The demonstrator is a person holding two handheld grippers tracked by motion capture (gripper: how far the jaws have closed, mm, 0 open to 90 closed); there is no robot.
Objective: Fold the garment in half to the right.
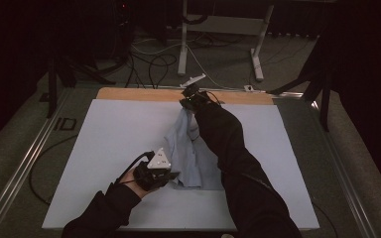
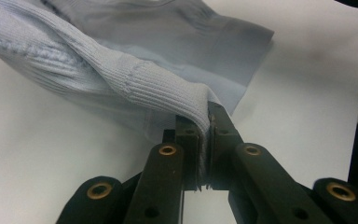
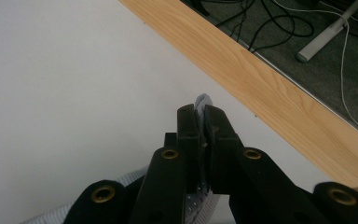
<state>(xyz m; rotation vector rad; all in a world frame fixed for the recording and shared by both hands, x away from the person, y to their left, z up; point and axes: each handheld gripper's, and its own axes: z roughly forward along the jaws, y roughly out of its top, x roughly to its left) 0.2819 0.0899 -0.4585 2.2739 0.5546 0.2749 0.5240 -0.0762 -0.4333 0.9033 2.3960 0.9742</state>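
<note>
A pale blue knitted garment (image 1: pixel 186 153) lies bunched on the white sheet (image 1: pixel 109 139) in the middle of the table. My left gripper (image 1: pixel 171 174) sits at its near edge and is shut on a ribbed hem of the garment (image 2: pixel 121 70), which runs up and left from the jaws. My right gripper (image 1: pixel 187 101) is at the far end of the table, near the wooden edge, and is shut on a small tip of the same garment (image 3: pixel 202 99) that pokes out between its jaws. The person's right sleeve (image 1: pixel 228 148) covers part of the cloth.
A wooden strip (image 3: pixel 270 93) of the tabletop borders the white sheet at the far side. Beyond it lie floor cables (image 1: pixel 154 62) and white desk legs (image 1: pixel 182 44). Metal rails (image 1: pixel 25 163) run along both sides of the table.
</note>
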